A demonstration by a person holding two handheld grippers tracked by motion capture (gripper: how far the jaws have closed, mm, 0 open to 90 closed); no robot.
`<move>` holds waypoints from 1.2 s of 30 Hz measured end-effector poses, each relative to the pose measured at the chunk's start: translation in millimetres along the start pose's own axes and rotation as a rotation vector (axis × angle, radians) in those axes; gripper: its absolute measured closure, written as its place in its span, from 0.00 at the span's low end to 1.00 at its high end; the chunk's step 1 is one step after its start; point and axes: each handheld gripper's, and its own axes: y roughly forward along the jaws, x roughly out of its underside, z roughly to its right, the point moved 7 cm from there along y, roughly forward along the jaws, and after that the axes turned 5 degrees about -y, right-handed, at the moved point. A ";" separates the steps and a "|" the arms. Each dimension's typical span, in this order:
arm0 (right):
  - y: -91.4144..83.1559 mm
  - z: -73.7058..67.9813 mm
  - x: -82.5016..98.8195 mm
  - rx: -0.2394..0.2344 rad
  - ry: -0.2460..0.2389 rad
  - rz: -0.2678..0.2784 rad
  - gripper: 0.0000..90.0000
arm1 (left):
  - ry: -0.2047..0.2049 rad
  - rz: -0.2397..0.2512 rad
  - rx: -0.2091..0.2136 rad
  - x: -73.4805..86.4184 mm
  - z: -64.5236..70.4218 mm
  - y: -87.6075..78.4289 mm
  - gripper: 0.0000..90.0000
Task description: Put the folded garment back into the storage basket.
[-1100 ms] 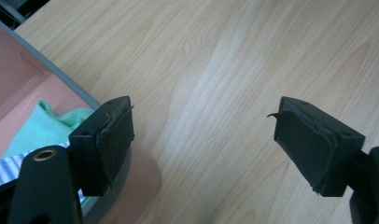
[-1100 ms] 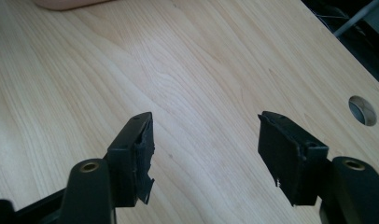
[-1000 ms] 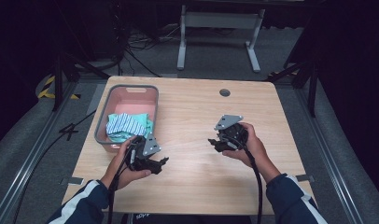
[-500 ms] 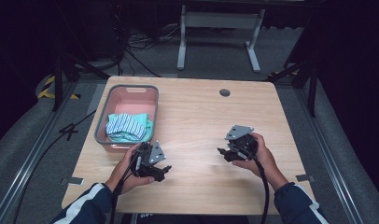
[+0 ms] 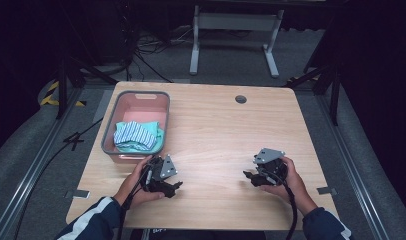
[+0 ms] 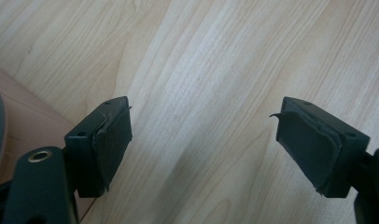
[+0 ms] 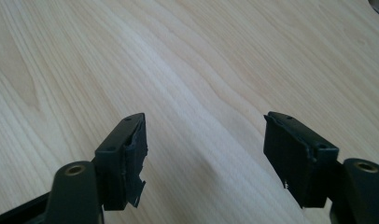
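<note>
Wooden surface takes up most of the high view, bare across its middle and right. Pink basket with a grey rim sits at the far-left part of the surface. Folded cloths lie inside it at its near end — a blue-and-white striped one on top of a teal one. Left gripper rests on the surface just near of the basket's near-right corner, jaws spread wide with nothing between them; in the left gripper view its pads frame bare wood. Right gripper sits well apart at the near right, jaws also spread and empty, pointing left across the surface.

Key relation: the cloths lie far and slightly left of the left gripper, which is much the nearer one — likely it reaches into the basket, while the right would have to cross the whole surface.
</note>
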 end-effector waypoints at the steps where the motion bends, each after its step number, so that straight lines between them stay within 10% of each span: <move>1: -1.2 -0.3 3.9 0.000 0.004 0.002 0.34 | 0.001 0.001 0.005 1.4 0.5 0.8 0.21; 11: -13.7 -2.3 48.8 -0.009 0.117 0.033 0.29 | -0.018 0.002 0.075 15.7 6.5 9.8 0.20; 20: -24.5 -4.3 82.1 -0.052 0.268 0.106 0.26 | -0.171 0.075 0.156 26.2 3.8 13.9 0.17; 36: -24.9 -4.3 84.0 -0.043 0.264 0.103 0.23 | -0.176 0.073 0.150 28.1 4.1 12.4 0.16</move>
